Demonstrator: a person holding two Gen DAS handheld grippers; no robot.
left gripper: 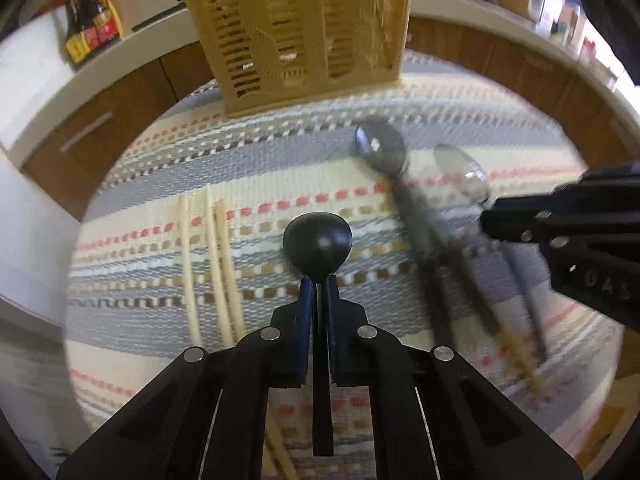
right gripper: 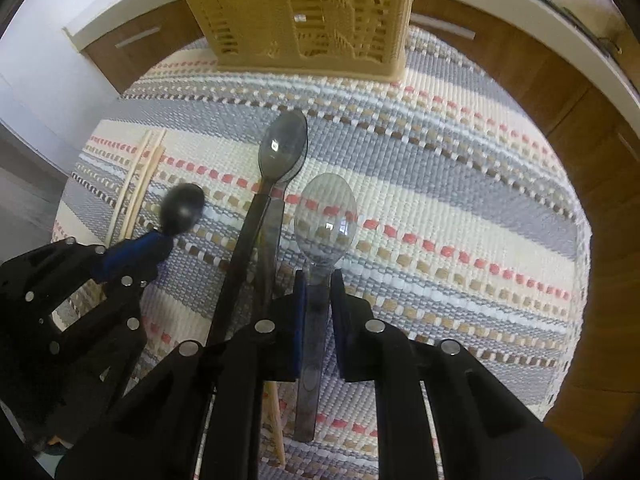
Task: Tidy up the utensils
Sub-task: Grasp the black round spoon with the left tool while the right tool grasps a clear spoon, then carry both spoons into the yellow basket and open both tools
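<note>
On round table: striped woven mat (right gripper: 440, 184); wood cabinets (right gripper: 520, 72) behind.

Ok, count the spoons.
3. A black spoon in the left gripper, a clear spoon in the right gripper, a smoky grey spoon lying on the mat between them. Another may hide under it.

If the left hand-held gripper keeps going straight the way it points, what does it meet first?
Likely the striped woven mat under the black spoon it grips; the tan slotted utensil basket stands farther on, though depth is unclear.
</note>
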